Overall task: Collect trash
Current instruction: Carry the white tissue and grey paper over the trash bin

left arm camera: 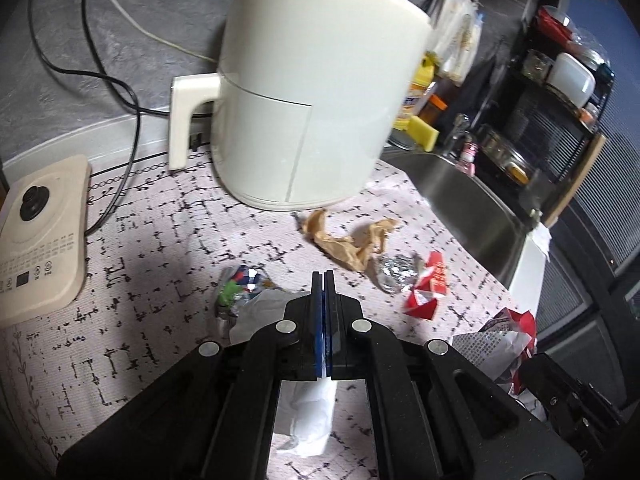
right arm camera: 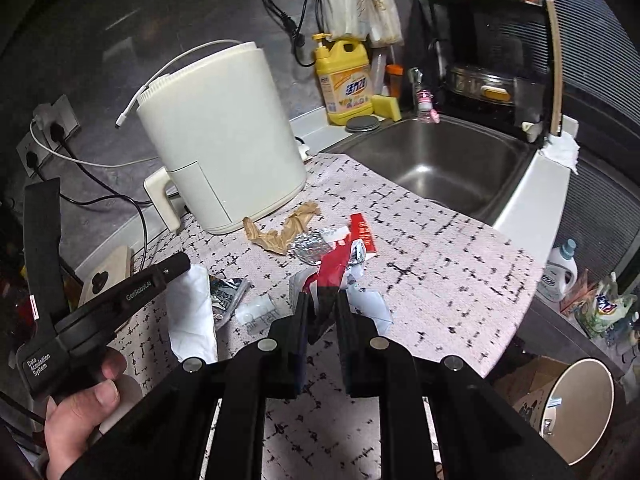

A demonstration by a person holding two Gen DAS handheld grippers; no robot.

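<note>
Left wrist view: left gripper (left arm camera: 324,276) at lower centre, black fingers pressed flat together, blue pads meeting, closed on a white crumpled tissue sheet (left arm camera: 310,416). Tissue hanging beneath the jaws, seen through the frame's gap at bottom centre. Past the fingertips, on the pale pink cloth with black dashes (left arm camera: 160,248), loose trash: a colourful shiny foil wrapper (left arm camera: 240,284) just left of the tips, a brown crumpled paper scrap (left arm camera: 352,244) above and right of them, a silver foil ball (left arm camera: 394,274) touching that scrap's right end, a red creased carton pack (left arm camera: 426,288) just beside the ball. Cream plastic air fryer with side handle (left arm camera: 312,92) filling the upper centre; steel sink (left arm camera: 460,192) at right.

Right wrist view: right gripper (right arm camera: 322,300) at lower centre, fingers narrow, gripping a red-and-white torn wrapper (right arm camera: 332,272). Red strip of the wrapper passing straight between the 2 fingers and reaching up beyond the tips; white crinkled part spilling to the right of the right finger. Remaining trash above the tips at frame centre, near the fryer's base. At left, a hand (right arm camera: 80,412) around the handle of the other gripper, tissue dangling from its tip over the cloth. Beige round bin (right arm camera: 580,408) at lower right, off the counter's edge, mouth tilted toward the camera, well apart from both held pieces.
</note>
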